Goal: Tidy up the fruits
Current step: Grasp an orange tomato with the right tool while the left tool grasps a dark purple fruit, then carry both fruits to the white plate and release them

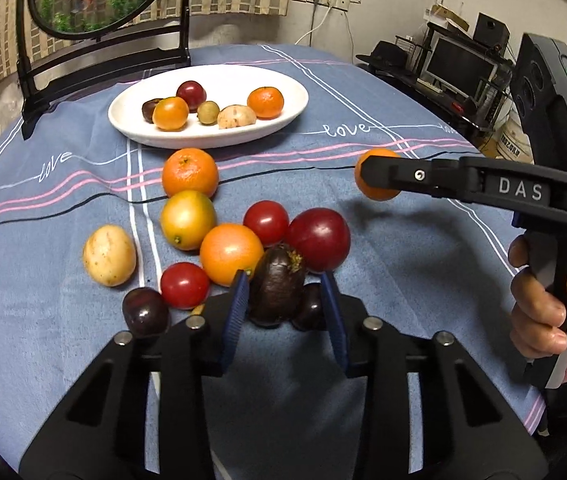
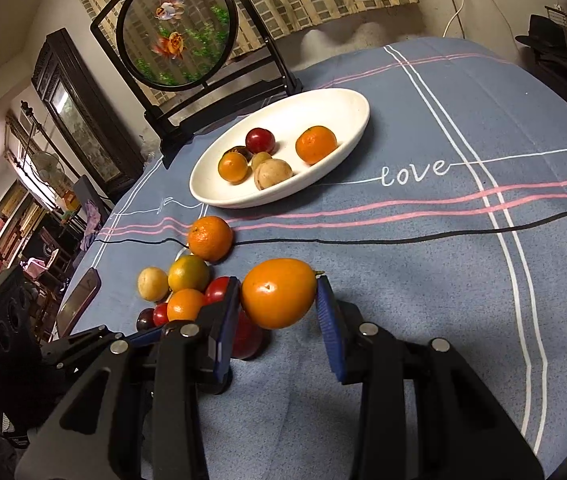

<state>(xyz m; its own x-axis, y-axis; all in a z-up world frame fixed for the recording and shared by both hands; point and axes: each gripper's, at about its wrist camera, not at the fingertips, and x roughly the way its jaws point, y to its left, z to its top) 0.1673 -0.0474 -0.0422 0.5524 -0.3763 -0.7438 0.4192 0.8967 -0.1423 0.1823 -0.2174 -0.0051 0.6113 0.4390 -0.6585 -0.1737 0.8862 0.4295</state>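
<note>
Fruit: dark oblong one (image 1: 277, 284) stands stem-up, pinched by left hand-held gripper (image 1: 285, 308); right hand-held gripper (image 2: 279, 312) pinches orange fruit (image 2: 277, 298).

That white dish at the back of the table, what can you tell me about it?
The white dish is a shallow oval that looks like glazed ceramic. It sits flat on the blue tablecloth, just in front of a black-framed goldfish screen. Six small fruits lie in it: two orange ones, a dark red one, a nearly black one, a small greenish-yellow one and a pale tan one. Its right end is bare. No fingers touch it; more fruit lies loose on the cloth nearby.
</note>
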